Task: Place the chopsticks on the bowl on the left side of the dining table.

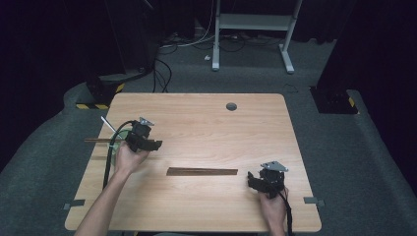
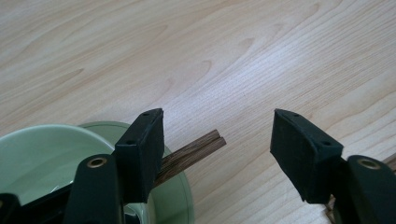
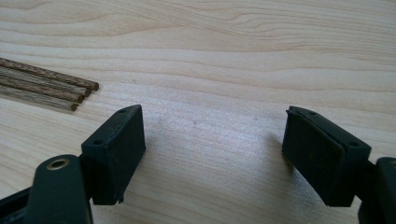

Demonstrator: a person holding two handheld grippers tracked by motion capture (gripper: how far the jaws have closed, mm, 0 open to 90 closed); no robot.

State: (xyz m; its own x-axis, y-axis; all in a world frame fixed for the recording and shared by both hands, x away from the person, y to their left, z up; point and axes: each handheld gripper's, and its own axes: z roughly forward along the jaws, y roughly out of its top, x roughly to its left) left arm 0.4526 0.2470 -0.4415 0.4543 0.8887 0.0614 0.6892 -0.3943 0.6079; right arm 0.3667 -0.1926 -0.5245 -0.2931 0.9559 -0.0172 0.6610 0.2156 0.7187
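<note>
The left gripper (image 2: 217,140) hangs with its jaws apart just over a pale green round bowl (image 2: 42,154), across whose rim a pair of dark wooden chopsticks (image 2: 191,154) rests, probably so the ends stand clear of the light wooden table (image 1: 206,123) for an easy pinch. The right gripper (image 3: 212,149), jaws also apart and empty, waits near a bundle of four more dark wooden chopsticks (image 3: 46,86) lying flat mid-table.

A: Bowls? Chopsticks?
B: One green bowl (image 2: 42,154), lower left of frame. Four loose chopsticks (image 3: 44,86), upper left; two more (image 2: 194,154) at the bowl. One tabletop (image 1: 206,128).
</note>
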